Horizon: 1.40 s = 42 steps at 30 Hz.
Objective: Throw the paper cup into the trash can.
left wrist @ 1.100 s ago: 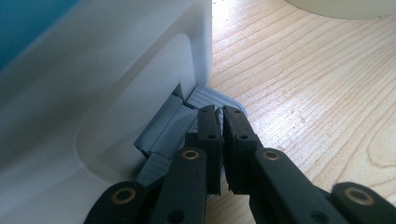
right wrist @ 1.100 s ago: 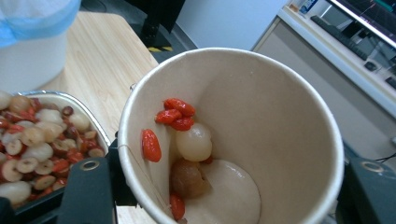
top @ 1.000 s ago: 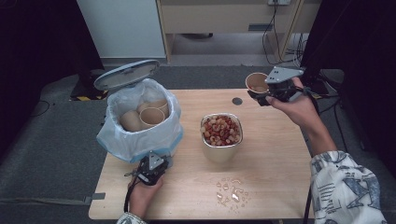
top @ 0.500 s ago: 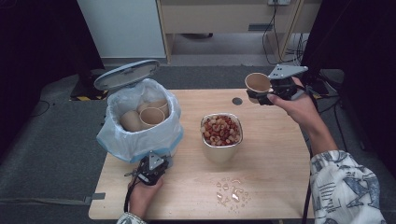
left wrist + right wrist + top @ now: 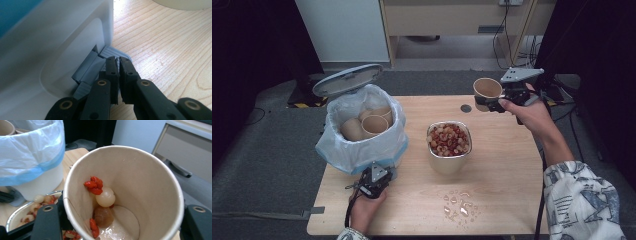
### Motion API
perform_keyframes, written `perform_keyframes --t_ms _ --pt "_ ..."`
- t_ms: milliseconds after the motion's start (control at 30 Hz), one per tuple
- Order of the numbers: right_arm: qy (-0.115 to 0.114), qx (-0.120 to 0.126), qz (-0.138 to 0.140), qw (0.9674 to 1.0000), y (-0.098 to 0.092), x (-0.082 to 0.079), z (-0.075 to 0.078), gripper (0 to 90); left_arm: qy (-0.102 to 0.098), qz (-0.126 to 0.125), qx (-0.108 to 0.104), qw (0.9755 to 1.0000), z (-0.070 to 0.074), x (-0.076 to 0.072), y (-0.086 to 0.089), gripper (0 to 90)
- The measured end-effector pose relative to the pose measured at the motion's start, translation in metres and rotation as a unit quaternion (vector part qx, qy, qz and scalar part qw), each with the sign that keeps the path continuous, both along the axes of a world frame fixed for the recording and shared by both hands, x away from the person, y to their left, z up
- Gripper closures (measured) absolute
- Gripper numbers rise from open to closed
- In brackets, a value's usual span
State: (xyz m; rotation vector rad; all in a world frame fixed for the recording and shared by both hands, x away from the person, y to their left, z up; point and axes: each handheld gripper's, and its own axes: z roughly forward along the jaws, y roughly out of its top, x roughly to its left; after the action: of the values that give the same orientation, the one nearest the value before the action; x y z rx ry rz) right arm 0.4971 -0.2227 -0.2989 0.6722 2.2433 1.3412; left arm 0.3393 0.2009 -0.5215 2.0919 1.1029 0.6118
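Observation:
A white pedal bin (image 5: 362, 145) lined with a pale blue bag stands at the table's left, its grey lid (image 5: 347, 80) up and used paper cups inside. My left gripper (image 5: 374, 181) is shut at the bin's foot. In the left gripper view its tips (image 5: 118, 61) rest on the grey pedal (image 5: 113, 52). My right gripper (image 5: 499, 102) is shut on a brown paper cup (image 5: 487, 90), held tilted above the table's far right. In the right gripper view the cup (image 5: 140, 175) holds a few red berries, a pale round piece and some liquid.
A metal bowl (image 5: 448, 162) full of red and pale food scraps stands mid-table. Spilled wet bits (image 5: 459, 206) lie near the front edge. A dark round spot (image 5: 466, 108) is on the wood near the cup. A cabinet and cables stand beyond the table.

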Motion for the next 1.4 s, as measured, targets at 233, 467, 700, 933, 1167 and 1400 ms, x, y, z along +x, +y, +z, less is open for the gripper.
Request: perform_keyframes --t_ms 233,467,700,933,1167,1400 --pt "0.011 0.011 0.016 0.9998 0.012 0.000 0.004 32.8 0.000 0.000 0.000 1.0000 0.000 0.000 0.000 85.3" --pt "0.016 0.013 0.025 0.9995 0.024 0.000 0.007 32.8 0.000 -0.001 0.000 1.0000 0.000 0.000 0.000 85.2" --pt "0.024 0.017 0.033 0.9990 0.035 0.000 0.007 32.7 0.001 -0.001 0.000 1.0000 0.000 0.000 0.000 85.2" --pt "0.032 0.022 0.039 0.9985 0.046 0.000 0.008 32.8 0.001 -0.001 0.000 1.0000 0.000 0.000 0.000 85.3" --pt "0.039 0.026 0.046 0.9978 0.057 0.000 0.010 32.7 0.001 -0.001 0.000 1.0000 0.000 0.000 0.000 85.2" --pt "0.045 0.030 0.053 0.9972 0.067 0.000 0.012 32.8 0.001 -0.001 0.000 1.0000 0.000 0.000 0.000 85.1"
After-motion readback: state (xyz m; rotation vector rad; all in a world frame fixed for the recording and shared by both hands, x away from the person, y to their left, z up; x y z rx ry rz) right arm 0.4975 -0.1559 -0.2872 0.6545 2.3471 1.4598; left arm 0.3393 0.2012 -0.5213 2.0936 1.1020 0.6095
